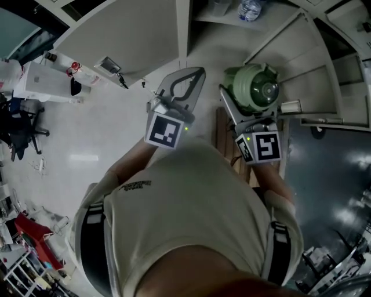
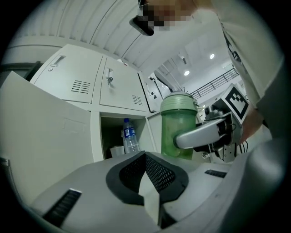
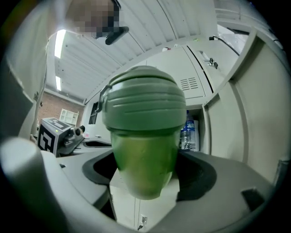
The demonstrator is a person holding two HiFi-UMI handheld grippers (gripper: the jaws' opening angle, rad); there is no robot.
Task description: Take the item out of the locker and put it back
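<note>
A green shaker bottle [image 1: 255, 87] with a ribbed lid is held upright in front of the lockers, and my right gripper [image 1: 255, 100] is shut on it. In the right gripper view the bottle [image 3: 143, 136] fills the middle, both pads pressing its lower body. The left gripper view shows the same bottle [image 2: 178, 128] with a right finger [image 2: 200, 135] across it. My left gripper [image 1: 195, 74] hangs to its left, shut with nothing in it, its pads [image 2: 157, 175] meeting. The open locker compartment [image 2: 109, 132] lies just beyond.
A clear water bottle [image 2: 130, 136] and a small cup stand inside the open compartment; the bottle [image 1: 250, 8] also shows from above. The open locker door [image 1: 116, 32] swings out at the left. A black chair [image 1: 23, 130] and a white box [image 1: 40, 81] stand far left.
</note>
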